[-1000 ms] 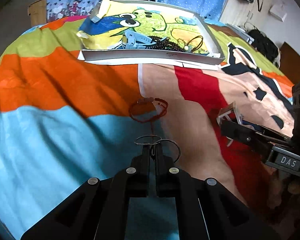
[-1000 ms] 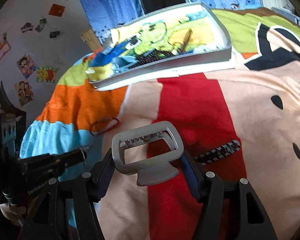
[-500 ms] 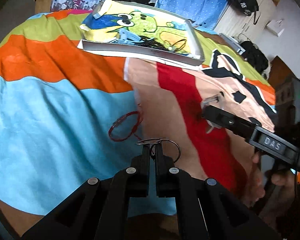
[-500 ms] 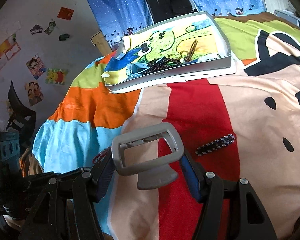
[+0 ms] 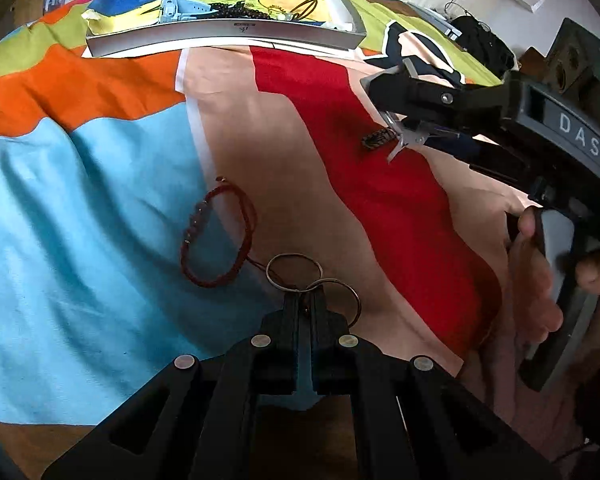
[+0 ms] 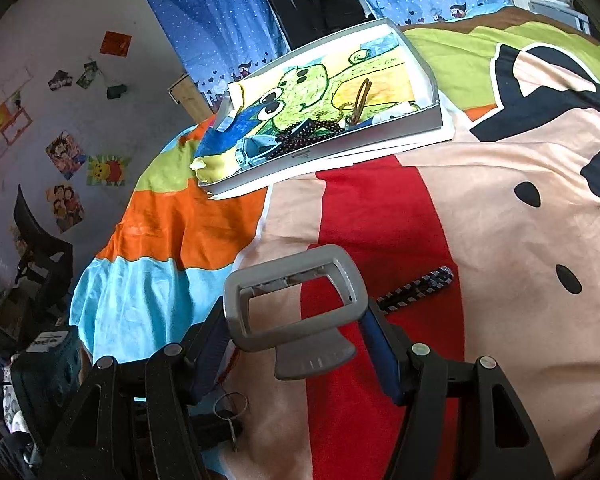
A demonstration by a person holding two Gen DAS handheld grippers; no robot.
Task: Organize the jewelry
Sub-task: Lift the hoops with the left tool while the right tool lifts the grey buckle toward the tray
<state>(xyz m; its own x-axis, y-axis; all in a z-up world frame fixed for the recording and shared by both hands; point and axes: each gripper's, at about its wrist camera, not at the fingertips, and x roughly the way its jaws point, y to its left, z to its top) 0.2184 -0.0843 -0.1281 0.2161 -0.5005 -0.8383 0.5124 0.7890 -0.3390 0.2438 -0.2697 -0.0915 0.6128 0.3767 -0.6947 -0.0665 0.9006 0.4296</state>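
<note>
Clamped two linked rings (image 5: 294, 255) in the left gripper (image 5: 305, 300), jaws all but closed on the wire at the crossing of the loops, both loops projecting past the fingertips above the bedspread (image 5: 80, 200), just beside the red bracelet (image 5: 198, 216). Clamped a grey frame (image 6: 300, 332) in the right gripper (image 6: 296, 316), jaws about half open, blue pads (image 6: 374, 336) pressing its two sides. Judged the step in hand as carriage of both pieces to the tray (image 5: 228, 34) at the far side of the bedspread. Called for firm pressure on the thin wire, likely to slip or pivot under a slack pinch; for a carry high enough to pass over the tray wall; for release low inside, on bare lining, clear of the dark beads (image 6: 300, 140) and brown loop (image 6: 362, 98) lying there. Advised one gripper at a time over the tray, to avoid a clash. Left for later pickup: the red bracelet and a chequered strip (image 6: 420, 288) on the red stripe, near the right gripper's tips. Noted soft folds in the fabric as a snag risk for dangling loops. Found no obstacle between grippers and tray.
</note>
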